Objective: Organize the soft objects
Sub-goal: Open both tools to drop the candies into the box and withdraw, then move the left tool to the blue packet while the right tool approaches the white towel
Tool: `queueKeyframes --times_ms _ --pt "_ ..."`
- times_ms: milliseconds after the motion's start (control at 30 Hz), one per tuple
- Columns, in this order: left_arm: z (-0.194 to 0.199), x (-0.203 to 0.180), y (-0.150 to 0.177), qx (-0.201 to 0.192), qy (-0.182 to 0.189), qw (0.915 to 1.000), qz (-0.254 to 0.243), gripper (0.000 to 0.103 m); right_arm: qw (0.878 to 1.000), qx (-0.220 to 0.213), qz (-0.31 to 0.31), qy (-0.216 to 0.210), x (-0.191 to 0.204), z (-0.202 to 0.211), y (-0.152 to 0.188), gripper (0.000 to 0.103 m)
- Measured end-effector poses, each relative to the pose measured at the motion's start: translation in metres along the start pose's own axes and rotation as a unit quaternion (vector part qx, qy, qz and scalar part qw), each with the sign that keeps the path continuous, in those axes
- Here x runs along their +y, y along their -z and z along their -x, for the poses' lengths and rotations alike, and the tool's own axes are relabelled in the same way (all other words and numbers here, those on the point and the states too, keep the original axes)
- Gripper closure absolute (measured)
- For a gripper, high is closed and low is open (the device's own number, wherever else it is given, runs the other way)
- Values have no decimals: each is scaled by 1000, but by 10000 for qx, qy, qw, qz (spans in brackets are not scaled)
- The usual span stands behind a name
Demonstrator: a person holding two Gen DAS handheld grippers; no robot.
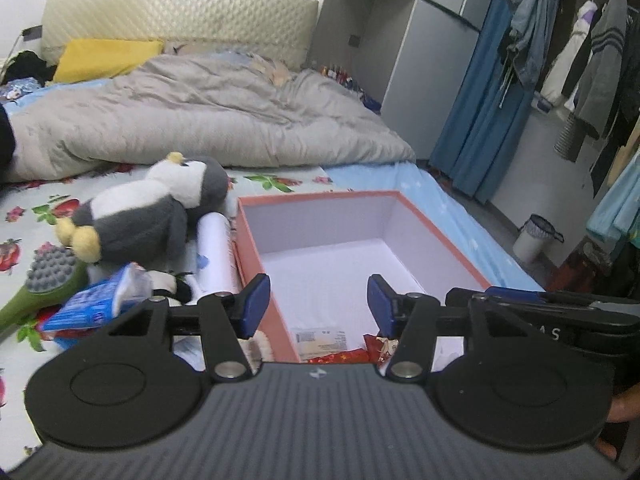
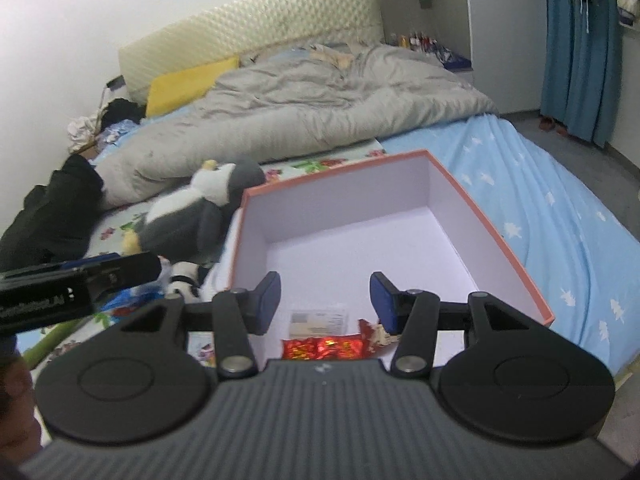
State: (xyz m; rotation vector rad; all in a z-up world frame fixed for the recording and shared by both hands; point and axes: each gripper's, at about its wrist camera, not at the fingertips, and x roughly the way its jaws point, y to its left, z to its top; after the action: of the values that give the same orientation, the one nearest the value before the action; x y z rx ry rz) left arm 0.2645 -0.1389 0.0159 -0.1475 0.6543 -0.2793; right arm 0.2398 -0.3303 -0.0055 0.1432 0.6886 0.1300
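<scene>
Both wrist cams sit close above the bed, tilted down, side by side; they share the open box (image 1: 362, 240) (image 2: 360, 220) and penguin plush (image 1: 148, 208) (image 2: 192, 208).

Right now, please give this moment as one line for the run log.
left gripper: open, empty | right gripper: open, empty | pink cardboard box: red snack packets inside | grey-white plush penguin: on bed, outside box

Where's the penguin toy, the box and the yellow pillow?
penguin toy (image 1: 136, 216), left wrist view, on its grey body.
box (image 1: 444, 232), left wrist view, on its right rim.
yellow pillow (image 1: 104, 56), left wrist view, on its middle.
</scene>
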Motion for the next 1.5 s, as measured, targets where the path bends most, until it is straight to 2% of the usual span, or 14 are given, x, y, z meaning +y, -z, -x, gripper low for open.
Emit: queueKeyframes --times_ms 167,333,500,700,1100,1500 --pt "38 14 7 -176 -94 9998 17 38 9998 -188 89 -67 23 23 7 50" --pt "74 30 19 -289 -188 9994 24 38 9992 -327 149 -158 46 45 20 50" --pt "106 46 38 -354 -292 9989 36 36 9988 -336 244 -262 68 58 38 50" --pt "130 68 68 -250 -439 9986 129 35 9986 -229 291 -376 92 63 66 50" --pt "148 102 119 -43 -630 9978 194 33 9981 -140 333 -508 126 67 119 50" --pt "134 128 160 149 -853 9958 305 33 9977 -134 508 -418 141 51 159 51"
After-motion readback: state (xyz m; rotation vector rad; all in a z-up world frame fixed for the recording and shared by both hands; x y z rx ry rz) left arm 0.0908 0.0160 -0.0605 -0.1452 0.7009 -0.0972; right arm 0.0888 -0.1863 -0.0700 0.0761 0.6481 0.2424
